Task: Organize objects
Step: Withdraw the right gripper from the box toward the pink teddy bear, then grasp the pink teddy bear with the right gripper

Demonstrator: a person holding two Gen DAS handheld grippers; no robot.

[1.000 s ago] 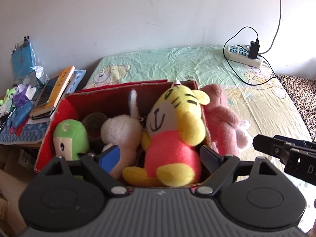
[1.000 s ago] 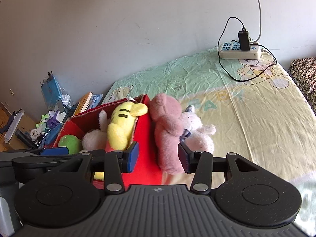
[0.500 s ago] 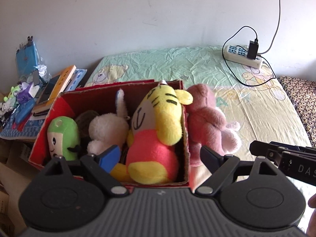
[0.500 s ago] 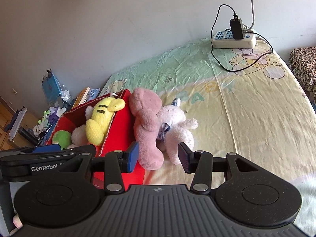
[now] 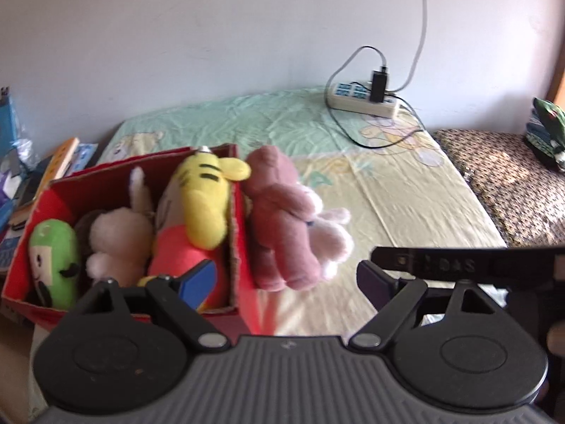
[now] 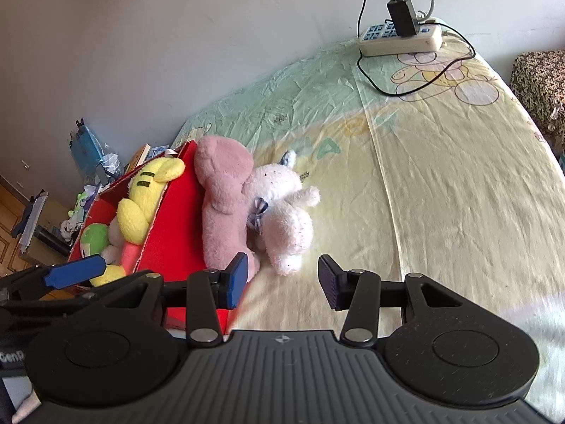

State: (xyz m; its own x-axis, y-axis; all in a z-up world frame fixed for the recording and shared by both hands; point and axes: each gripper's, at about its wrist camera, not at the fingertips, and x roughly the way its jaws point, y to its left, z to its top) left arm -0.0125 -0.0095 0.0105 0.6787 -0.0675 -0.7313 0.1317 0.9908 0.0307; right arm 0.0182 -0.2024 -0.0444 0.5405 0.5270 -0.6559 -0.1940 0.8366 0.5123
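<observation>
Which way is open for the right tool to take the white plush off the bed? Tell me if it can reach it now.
Probably yes. The white plush lies on the bed sheet just ahead of the right tool, whose jaws stand open and empty. Only the pink plush presses against its left side; the near side is free.

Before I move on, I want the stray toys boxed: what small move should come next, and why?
Probably ease the right gripper forward onto the white plush. It lies on the bed sheet outside the red box, just ahead of that gripper's open, empty jaws, beside the pink plush leaning on the box wall.
</observation>
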